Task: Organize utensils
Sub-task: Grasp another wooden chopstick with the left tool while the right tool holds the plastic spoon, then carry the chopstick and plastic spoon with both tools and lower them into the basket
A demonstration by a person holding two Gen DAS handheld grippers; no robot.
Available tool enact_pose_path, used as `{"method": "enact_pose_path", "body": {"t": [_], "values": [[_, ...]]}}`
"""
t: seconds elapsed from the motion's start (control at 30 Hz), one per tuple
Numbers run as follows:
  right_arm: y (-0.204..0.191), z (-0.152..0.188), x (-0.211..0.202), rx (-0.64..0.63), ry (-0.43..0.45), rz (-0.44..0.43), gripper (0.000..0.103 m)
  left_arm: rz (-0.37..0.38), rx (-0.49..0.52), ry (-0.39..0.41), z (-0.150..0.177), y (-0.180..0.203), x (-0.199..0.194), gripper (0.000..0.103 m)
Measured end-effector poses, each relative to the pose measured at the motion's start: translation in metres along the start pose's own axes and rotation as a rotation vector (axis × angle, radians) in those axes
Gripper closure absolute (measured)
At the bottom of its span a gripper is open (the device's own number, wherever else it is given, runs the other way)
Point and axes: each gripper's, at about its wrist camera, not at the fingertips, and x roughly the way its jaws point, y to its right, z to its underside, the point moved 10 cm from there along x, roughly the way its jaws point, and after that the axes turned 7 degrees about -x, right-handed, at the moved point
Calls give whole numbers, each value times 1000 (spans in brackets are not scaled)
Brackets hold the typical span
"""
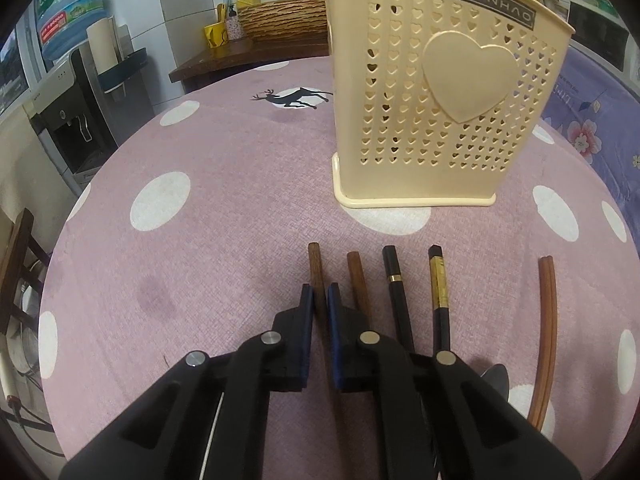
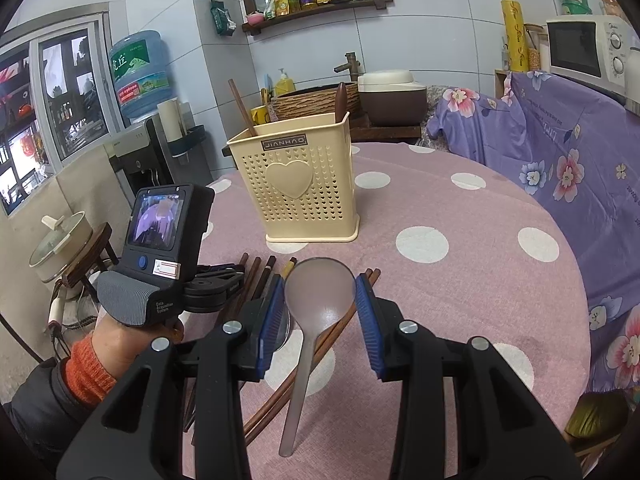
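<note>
A brown wooden chopstick [image 1: 316, 276] lies on the counter [image 1: 224, 264], leftmost of a row, pinched between the blue pads of the left hand-held gripper [image 1: 319, 300], which is closed on it. The grip sits near one end, so the stick may swing or slip when lifted, and could knock the neighbouring chopstick [image 1: 356, 280]. The right hand-held gripper [image 2: 320, 292] stands part open, its pads either side of a translucent spoon [image 2: 316, 304] without clearly pressing it. Beyond, the cream utensil holder [image 2: 296, 184] holds two dark wooden handles.

Microwave [image 2: 588, 50], water jug [image 2: 140, 72], rice cooker [image 2: 390, 96]
</note>
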Motion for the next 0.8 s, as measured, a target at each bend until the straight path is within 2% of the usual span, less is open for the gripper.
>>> {"method": "enact_pose_path", "body": {"t": [0.33,0.47,0.6,0.8], "values": [[1,0,1,0,0,2,66,33,-29,6,-3,-1,0,95],[1,0,1,-4,6,1,66,63,-44,46,-10,-1,-14,95],[3,0,-1,6,9,-5,66,126,-71,128,-28,-4,-51,95],[5,-1,-2,12,14,6,66,200,-127,312,-62,-21,-128,95]]}}
